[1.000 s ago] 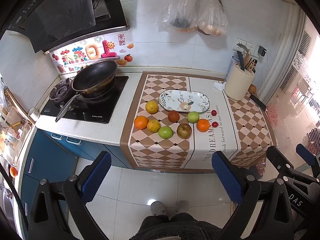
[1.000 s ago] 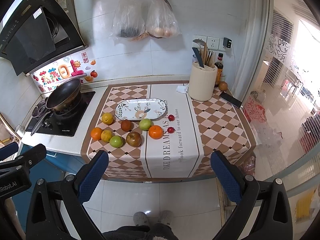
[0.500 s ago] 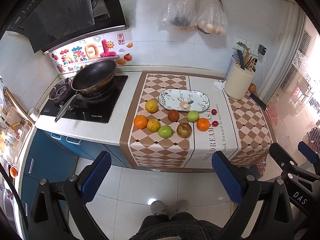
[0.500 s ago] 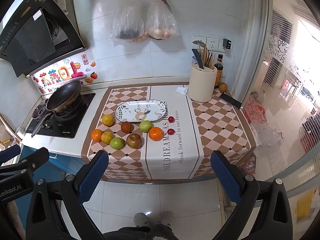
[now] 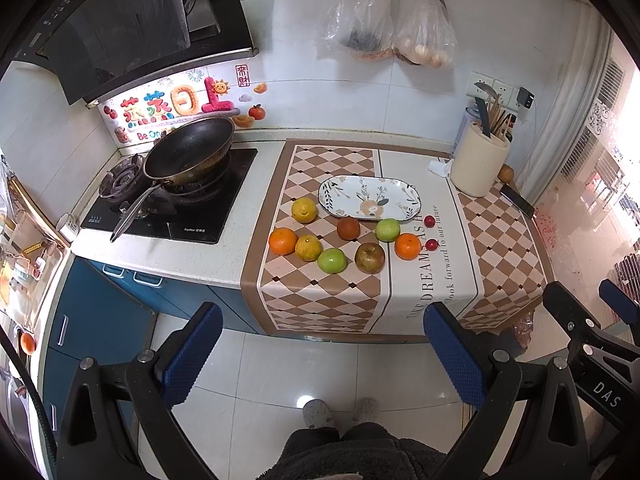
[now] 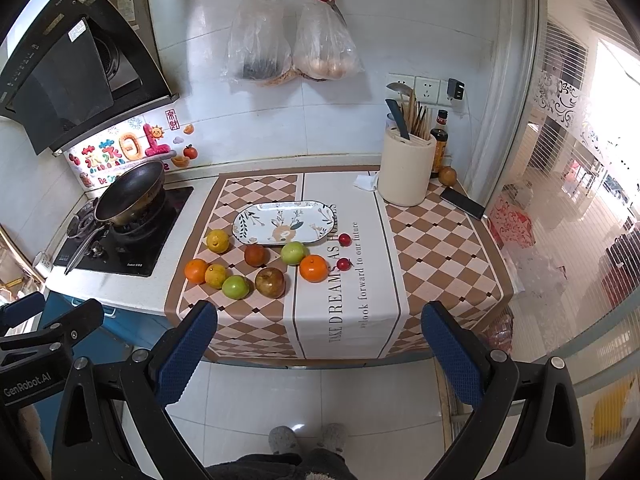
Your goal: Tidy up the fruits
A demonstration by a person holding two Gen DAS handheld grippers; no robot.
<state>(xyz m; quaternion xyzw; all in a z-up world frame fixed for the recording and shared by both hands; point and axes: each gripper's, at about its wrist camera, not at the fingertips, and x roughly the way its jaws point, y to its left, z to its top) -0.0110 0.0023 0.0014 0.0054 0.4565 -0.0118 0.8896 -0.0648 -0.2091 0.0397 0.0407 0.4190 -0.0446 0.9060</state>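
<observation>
Left claw: the left claw (image 5: 320, 350) hangs over the floor in front of the desk (image 5: 248, 184), its blue pads spread wide, nothing between them.
Right claw: the right claw (image 6: 318, 346) is released too — jaws wide apart, low before the desk edge, well short of the fruit.
Plate: an oval floral plate (image 5: 370, 198) lies on the checked cloth (image 5: 320, 300) toward the back, with no fruit on it.
Back fruit: a yellow citrus (image 5: 304, 210) sits just left of the plate; a brown fruit (image 5: 348, 228) and a green apple (image 5: 387, 229) sit right at its front rim.
Front fruit: an orange (image 5: 283, 241) touches a yellowish citrus (image 5: 308, 247); next along come a second green apple (image 5: 332, 260), a brown russet apple (image 5: 369, 257) and a second orange (image 5: 408, 246).
Small reds: two cherry-sized red fruits (image 5: 429, 221) lie at the right end of the group — one near the plate's corner, one beside the second orange.
Elsewhere: a wok (image 5: 188, 152) stands on the hob to the left; a cream utensil holder (image 5: 478, 170) stands at the back right, with a phone (image 5: 517, 200) lying near it.
</observation>
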